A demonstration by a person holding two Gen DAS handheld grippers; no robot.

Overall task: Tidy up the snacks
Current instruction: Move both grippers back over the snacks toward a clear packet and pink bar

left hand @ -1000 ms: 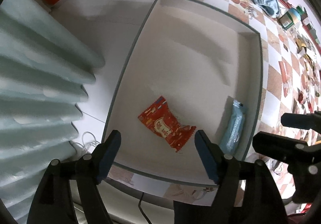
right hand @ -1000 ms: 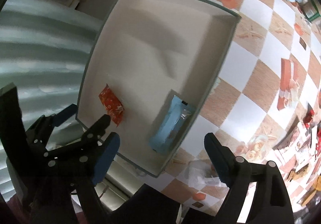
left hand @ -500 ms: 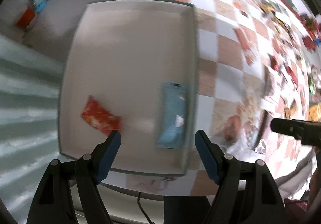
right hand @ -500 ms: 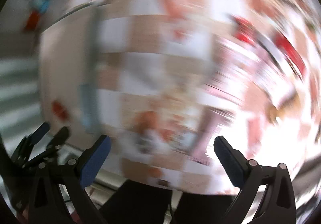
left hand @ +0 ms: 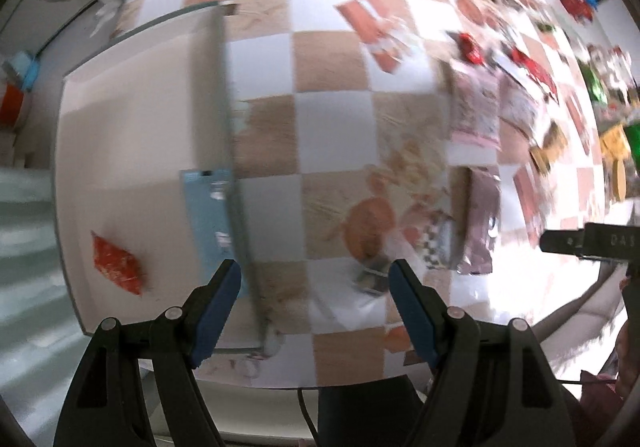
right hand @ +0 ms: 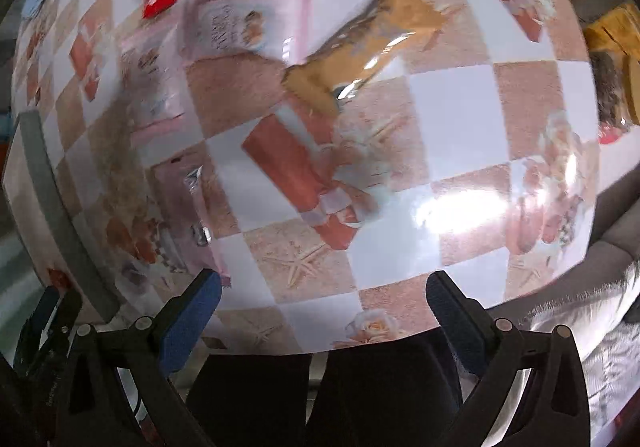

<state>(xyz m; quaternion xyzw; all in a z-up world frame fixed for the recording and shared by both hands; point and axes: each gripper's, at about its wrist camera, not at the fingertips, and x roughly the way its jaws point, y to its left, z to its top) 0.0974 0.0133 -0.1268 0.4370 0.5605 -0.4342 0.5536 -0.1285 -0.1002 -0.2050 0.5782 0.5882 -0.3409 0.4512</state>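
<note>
Many snack packets lie scattered on the checkered desk (right hand: 452,115), whose glossy cloth shines under the light. At the left, the shallow white tray (left hand: 132,119) with a grey rim already holds a flat blue packet (left hand: 208,223) against its right wall and a small red packet (left hand: 116,263) near the left wall. The golden packet (right hand: 360,43) and the pink packet (right hand: 224,23) look light, thin, crinkly and slippery; pinching across the narrow middle seems safest. Left claw (left hand: 316,287) is released and empty. Right claw (right hand: 324,303) has just been opening; nothing is between its jaws.
</note>
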